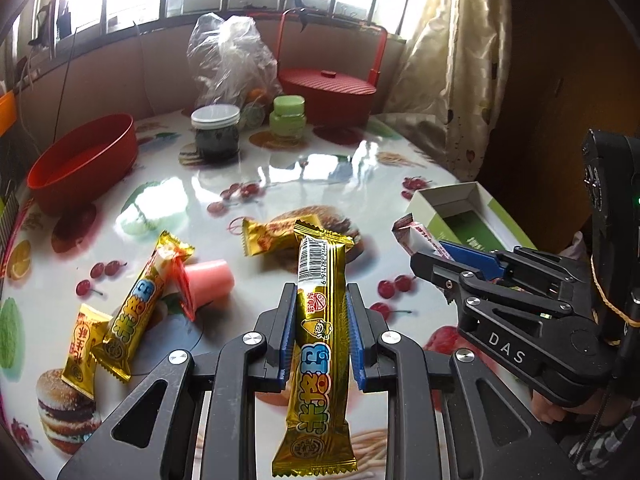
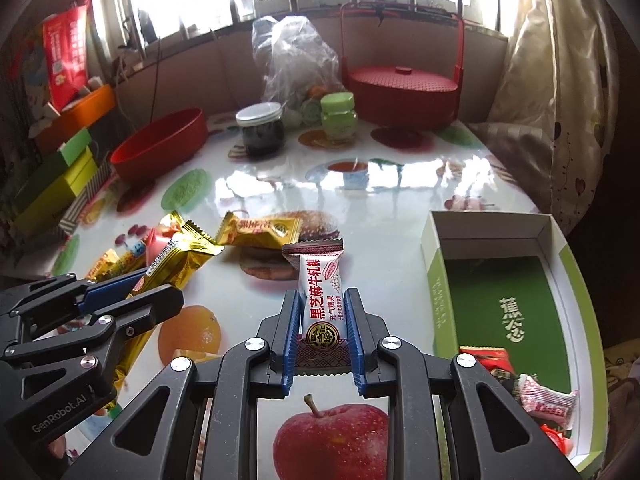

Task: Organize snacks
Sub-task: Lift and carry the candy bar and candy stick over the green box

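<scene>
Snacks: gold and white wrapped pieces, some held, some loose on the fruit-print table (image 1: 328,184).
Left gripper (image 1: 322,320): pads pinch a long gold snack bar (image 1: 320,320) at its middle, lifted clear of the table.
Right gripper (image 2: 322,320): pads pinch a white nougat candy (image 2: 320,300) by its lower end.
Loose pieces: a second gold bar (image 1: 136,312), two small gold packets (image 1: 264,236) (image 1: 82,350) and a pink jelly cup (image 1: 208,284) lie on the table.
Green box (image 2: 436,280): open, at the table's right edge, a few wrapped candies (image 2: 548,400) in its near end.
Red bowl (image 1: 84,164): far left.
</scene>
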A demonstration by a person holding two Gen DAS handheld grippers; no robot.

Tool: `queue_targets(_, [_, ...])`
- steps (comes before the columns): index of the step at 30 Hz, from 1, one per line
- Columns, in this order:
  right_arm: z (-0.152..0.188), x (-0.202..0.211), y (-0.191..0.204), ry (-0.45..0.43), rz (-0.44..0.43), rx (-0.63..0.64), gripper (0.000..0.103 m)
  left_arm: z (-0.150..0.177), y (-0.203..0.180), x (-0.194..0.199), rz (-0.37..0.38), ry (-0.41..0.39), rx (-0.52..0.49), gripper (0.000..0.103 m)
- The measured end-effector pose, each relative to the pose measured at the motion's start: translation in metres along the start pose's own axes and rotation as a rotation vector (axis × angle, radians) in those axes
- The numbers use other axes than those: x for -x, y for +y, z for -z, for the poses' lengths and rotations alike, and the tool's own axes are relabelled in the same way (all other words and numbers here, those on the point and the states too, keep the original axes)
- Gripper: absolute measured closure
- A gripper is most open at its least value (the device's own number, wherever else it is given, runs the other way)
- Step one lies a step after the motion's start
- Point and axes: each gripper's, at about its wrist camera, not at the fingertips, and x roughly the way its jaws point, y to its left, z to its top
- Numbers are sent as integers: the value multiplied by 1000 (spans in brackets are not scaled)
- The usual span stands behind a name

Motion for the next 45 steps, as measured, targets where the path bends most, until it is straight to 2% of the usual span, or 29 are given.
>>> queue_targets(8, [-3, 24, -7, -54, 28, 11, 82, -7, -19, 3, 37, -18, -25, 79])
queue_targets(19, [-3, 46, -41, -93, 81, -34, 82, -16, -58, -3, 94, -16, -78, 79])
queue_targets(35, [12, 61, -98, -93, 161, -111, 82, -28, -108, -26, 159, 6, -137, 79])
queue_targets(45, [22, 57, -135, -63, 196, -159, 82, -31, -134, -53, 177, 57, -153, 79])
